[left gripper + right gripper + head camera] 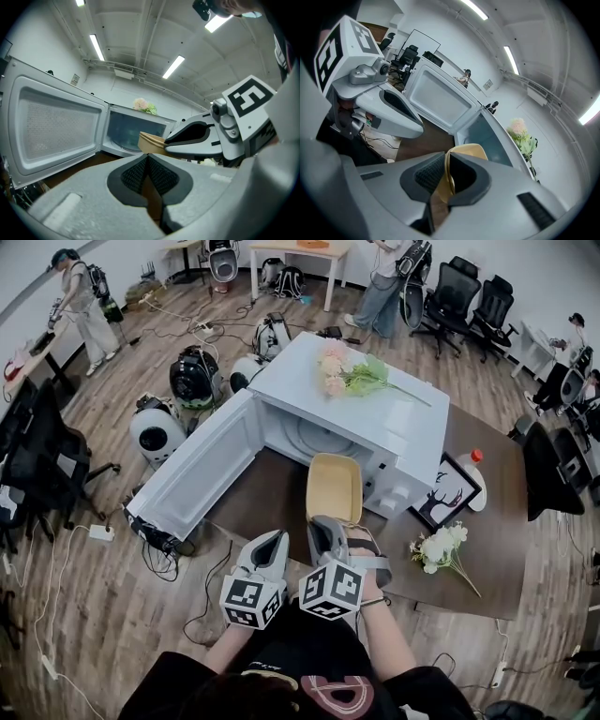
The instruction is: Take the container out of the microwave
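The white microwave (375,423) stands on the brown table (487,549) with its door (192,474) swung wide open to the left. An oblong tan container (334,486) sits just in front of the open cavity, its far end at the cavity's mouth. My right gripper (328,523) is shut on the container's near rim; in the right gripper view the rim (461,152) sits clamped between the pads of that gripper (446,177). My left gripper (272,542) hangs beside it on the left, shut and empty (148,171). From there the container (151,140) shows ahead.
Pink flowers (349,371) lie on the microwave's top. A framed picture (448,491), a bottle (473,460) and white flowers (441,547) are on the table's right side. Cables, round devices (155,432) and office chairs stand on the wooden floor around; people are at the back.
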Available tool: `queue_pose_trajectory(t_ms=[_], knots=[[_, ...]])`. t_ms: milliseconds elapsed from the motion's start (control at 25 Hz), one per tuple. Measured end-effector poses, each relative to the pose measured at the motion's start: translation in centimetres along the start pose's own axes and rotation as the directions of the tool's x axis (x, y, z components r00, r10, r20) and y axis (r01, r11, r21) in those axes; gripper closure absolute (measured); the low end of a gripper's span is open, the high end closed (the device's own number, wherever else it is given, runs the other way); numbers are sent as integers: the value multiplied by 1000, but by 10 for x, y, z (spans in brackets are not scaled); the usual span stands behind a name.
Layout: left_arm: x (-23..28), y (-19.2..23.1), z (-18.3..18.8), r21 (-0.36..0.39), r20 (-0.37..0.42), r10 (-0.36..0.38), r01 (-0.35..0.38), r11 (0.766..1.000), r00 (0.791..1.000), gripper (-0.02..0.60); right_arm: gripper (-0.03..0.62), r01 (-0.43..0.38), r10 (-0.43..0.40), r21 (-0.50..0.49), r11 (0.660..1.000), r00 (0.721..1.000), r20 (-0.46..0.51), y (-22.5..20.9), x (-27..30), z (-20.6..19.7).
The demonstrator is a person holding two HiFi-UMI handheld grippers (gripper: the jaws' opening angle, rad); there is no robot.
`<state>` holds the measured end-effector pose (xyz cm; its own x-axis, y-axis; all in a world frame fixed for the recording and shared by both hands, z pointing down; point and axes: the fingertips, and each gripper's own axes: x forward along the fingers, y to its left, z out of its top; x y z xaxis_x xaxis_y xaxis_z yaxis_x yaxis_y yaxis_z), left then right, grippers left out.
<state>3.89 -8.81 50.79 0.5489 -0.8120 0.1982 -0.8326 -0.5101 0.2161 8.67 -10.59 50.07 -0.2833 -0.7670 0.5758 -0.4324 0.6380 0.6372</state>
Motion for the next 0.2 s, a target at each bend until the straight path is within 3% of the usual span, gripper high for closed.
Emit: queue_pose_trajectory(t_ms=[200], knots=[[1, 1, -1, -2, 1, 0, 0, 1000, 1000, 572, 553, 4, -4, -2, 1000, 1000, -3, -1, 3, -1]])
